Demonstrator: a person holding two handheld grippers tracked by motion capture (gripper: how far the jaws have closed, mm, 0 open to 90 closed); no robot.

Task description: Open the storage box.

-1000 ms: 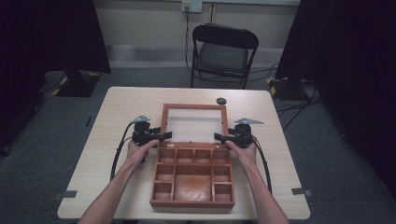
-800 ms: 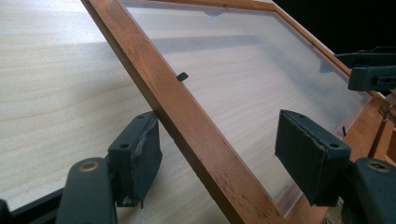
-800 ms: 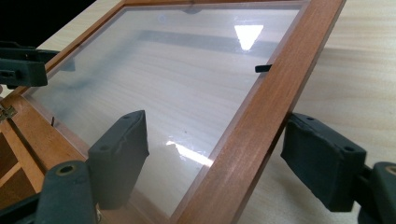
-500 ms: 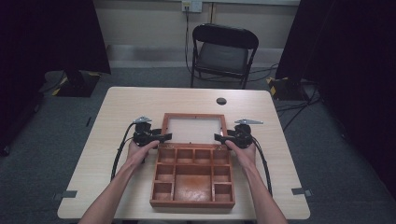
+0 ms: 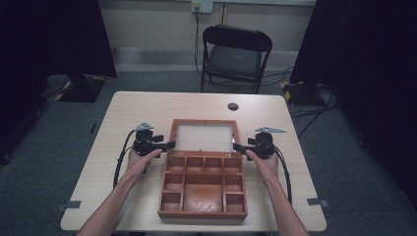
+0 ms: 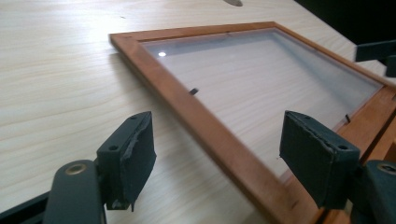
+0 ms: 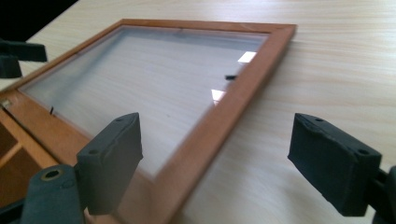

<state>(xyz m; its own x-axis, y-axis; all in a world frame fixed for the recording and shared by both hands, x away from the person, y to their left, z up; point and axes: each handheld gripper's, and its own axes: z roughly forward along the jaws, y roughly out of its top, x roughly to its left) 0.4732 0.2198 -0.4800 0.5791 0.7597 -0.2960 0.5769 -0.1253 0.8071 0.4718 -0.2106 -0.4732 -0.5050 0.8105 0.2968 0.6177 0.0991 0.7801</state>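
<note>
Left gripper (image 5: 169,145) and right gripper (image 5: 237,146), each held in one of the person's hands, flank the glazed lid (image 5: 204,137) of a wooden compartment box (image 5: 202,184). Both tools stand wide: in the left gripper view the two black jaws straddle the lid's near frame rail (image 6: 205,126) with clear air on either side of it, and the right gripper view shows the same arrangement at the opposite rail (image 7: 219,126), neither pad touching wood. The symmetric placement, one tool at each side edge close to the hinge line, suggests that the lid is being handled as a wide, light panel that would twist if worked from one corner alone.

The lid lies folded back flat on the table (image 5: 147,108), its frosted pane (image 6: 261,79) facing up, and remains joined to the box along the far edge of the compartments. The box itself sits at the middle of the table near the person's edge, its small cells and larger central well apparently empty. A small dark round object (image 5: 233,106) lies on the table beyond the lid, well apart from it. A folding chair (image 5: 235,54) stands on the floor behind the table.

With the lid fully open and the jaws parted, the grippers appear to be at a release or re-grip position.
</note>
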